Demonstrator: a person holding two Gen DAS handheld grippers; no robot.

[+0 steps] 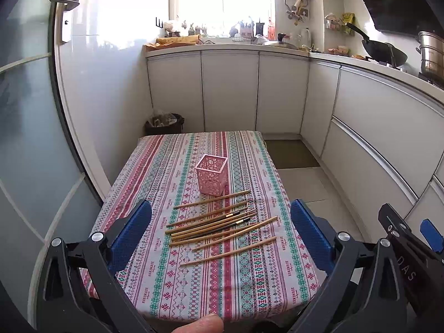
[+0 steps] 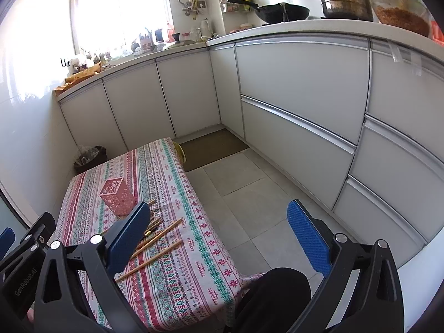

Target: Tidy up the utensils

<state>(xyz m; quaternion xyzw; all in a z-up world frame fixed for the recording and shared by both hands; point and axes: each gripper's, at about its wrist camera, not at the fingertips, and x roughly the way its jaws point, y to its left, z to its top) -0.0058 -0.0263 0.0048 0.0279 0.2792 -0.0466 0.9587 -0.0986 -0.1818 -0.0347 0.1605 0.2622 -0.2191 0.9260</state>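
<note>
Left wrist view looks straight down the table (image 1: 155, 285), and the left gripper (image 1: 220, 233) hangs above the near end with its jaws spread wide and nothing between them. That wide stance seems chosen to frame the chopsticks (image 1: 219, 222), which lie loose on the patterned cloth in a rough fan, mostly side by side, a few crossing or touching; most are pale wood and a couple are dark with a metal band. Just beyond their far tips stands the pink basket (image 1: 211, 174), upright, its lattice walls open to the light. No chopstick rises above its rim, and through the holes it looks empty, though its floor is hidden. It sits close to the pile, probably so each stick needs only a short carry.

In the right wrist view the right gripper (image 2: 219, 231) is likewise wide open and holds nothing. It is off the table's right edge, over the tiled floor (image 2: 241, 194), apparently waiting its turn.
</note>
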